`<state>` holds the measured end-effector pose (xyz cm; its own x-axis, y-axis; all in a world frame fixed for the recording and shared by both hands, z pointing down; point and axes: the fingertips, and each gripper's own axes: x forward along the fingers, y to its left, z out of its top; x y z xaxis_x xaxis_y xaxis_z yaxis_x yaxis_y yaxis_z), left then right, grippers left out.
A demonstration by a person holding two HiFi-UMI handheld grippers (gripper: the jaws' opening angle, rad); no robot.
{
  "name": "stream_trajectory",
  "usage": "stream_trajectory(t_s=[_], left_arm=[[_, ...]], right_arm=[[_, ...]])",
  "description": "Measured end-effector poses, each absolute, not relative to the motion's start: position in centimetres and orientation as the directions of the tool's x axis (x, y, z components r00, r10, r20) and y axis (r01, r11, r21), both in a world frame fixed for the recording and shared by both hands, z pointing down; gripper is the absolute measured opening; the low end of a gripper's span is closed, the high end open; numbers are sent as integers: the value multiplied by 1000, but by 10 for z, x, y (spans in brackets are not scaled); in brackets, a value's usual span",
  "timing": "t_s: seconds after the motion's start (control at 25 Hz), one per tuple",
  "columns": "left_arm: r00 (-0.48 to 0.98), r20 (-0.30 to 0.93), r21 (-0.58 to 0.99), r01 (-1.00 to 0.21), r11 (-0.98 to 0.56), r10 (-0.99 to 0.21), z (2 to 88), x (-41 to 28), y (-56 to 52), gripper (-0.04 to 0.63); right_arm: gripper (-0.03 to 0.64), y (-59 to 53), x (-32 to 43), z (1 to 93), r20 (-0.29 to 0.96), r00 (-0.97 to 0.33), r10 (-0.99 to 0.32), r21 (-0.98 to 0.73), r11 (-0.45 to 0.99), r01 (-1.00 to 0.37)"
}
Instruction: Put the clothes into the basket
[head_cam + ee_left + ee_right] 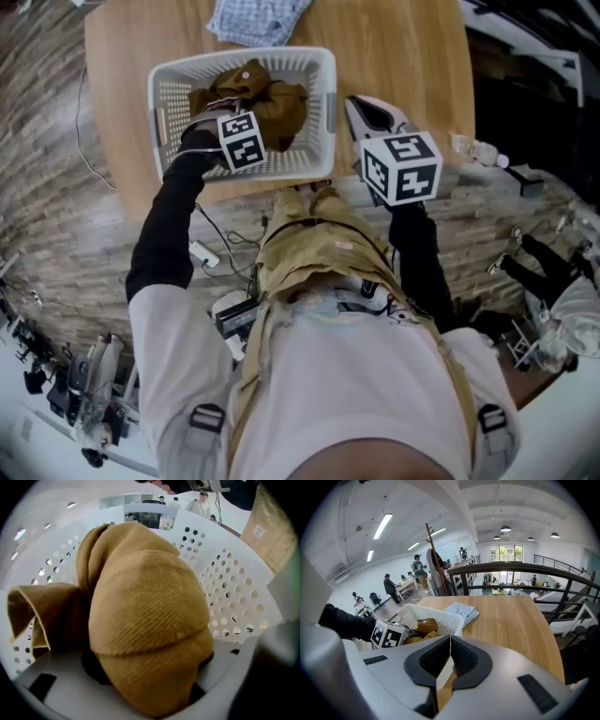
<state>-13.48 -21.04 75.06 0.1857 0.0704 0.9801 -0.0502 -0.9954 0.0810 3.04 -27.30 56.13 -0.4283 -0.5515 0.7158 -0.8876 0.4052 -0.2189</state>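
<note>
My left gripper (pixel 223 131) reaches down into the white perforated basket (pixel 324 112) on the counter (pixel 403 56). Its jaws stand wide, clamped round a thick bunch of the tan garment (pixel 145 620). The garment is ribbed corduroy, crumpled into rounded folds inside the basket. My right gripper (pixel 449 658) hovers beside the basket, jaws together and empty. A blue checked cloth (pixel 258 19) lies beyond.

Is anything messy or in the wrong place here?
One thing stands out: the blue checked cloth lies on the table beyond the basket, not in it. The brown garment is inside the basket, bunched up. Nothing looks spilled or broken.
</note>
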Motion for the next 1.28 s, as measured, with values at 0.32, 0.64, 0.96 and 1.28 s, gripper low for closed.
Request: stream_trajectory(t_s=[0.32, 0.64, 0.96, 1.28], left_arm=[[147, 982, 128, -46, -991, 120, 774, -130, -205, 373], [166, 986, 36, -87, -996, 21, 741, -124, -212, 407], [320, 921, -105, -344, -933, -222, 648, -127, -232, 405], [450, 718, -127, -665, -736, -531, 548, -115, -244, 274]], right_arm=[[21, -265, 31, 560, 713, -436, -549, -218, 417, -882], [21, -259, 28, 544, 684, -457, -569, -219, 437, -872], [21, -258, 11, 519, 628, -498, -598, -218, 478, -851], [21, -260, -2, 486, 562, -526, -638, -202, 511, -836]])
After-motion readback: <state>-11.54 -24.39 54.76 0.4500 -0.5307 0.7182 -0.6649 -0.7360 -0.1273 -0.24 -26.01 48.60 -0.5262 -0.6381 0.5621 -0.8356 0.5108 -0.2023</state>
